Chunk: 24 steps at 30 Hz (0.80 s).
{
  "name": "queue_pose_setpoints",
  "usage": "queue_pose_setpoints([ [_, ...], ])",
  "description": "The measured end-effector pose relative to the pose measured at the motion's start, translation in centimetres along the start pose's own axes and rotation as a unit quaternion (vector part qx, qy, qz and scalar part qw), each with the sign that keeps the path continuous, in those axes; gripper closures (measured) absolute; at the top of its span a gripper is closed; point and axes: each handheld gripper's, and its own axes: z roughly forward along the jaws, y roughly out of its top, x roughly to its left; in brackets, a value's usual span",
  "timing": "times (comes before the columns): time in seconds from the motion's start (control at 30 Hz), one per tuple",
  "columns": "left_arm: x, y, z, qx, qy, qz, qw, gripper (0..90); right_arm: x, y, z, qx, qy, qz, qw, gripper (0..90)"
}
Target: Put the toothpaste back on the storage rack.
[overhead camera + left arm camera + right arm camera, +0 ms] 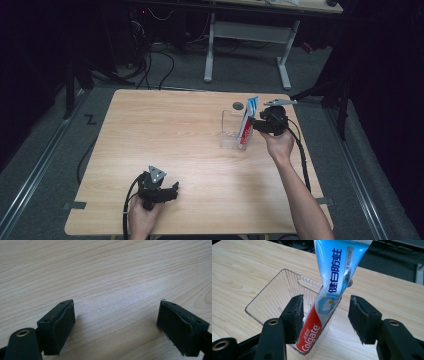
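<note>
At the left of the high view we see the left gripper (167, 192) lying low near the front edge of the wooden table (165, 135), held in the person's left hand (141, 216) with its cable looping back toward the table edge. In the left gripper view its two black jaws stand wide apart, and we see nothing but bare wood grain between them; its pads (65, 322) hold nothing.

Moving right, past the middle of the table, we come to a clear plastic box (231, 131) standing toward the far right part of the tabletop. A toothpaste tube (247, 123) stands in it, leaning against the box's right side, red end down and blue crimped end sticking up above the rim.

Just right of the box we find the right gripper (256, 124), held level in the person's right hand (279, 145) and pointing at the tube. In the right gripper view its jaws are parted on either side of the toothpaste tube (329, 293). The left jaw sits just beside the tube's red part, too close for us to tell whether it touches, and the right jaw stands clearly apart, so the tube is not clamped.
</note>
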Motion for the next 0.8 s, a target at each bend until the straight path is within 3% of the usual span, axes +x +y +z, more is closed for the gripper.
queue_pose_setpoints([
  [0.27, 0.0, 0.0, 0.0, 0.000, 0.000, 0.000, 1.0000, 15.1, 0.4, 0.0, -0.7, 0.004, -0.001, -0.016, 0.9999, 45.7],
  [0.47, 0.0, 0.0, 0.0, 0.000, 0.000, 0.000, 1.0000, 15.1, 0.3, -0.5, -1.6, -0.016, -0.001, -0.013, 0.9998, 46.5],
  [0.57, 0.0, 0.0, 0.0, 0.000, 0.000, 0.000, 1.0000, 15.1, 0.2, -0.8, -1.9, -0.013, 0.003, -0.009, 0.9999, 46.4],
  [0.8, 0.0, 0.0, 0.0, 0.000, 0.000, 0.000, 1.0000, 15.1, 0.6, -0.7, -3.0, -0.028, 0.008, -0.018, 0.9994, 46.5],
])
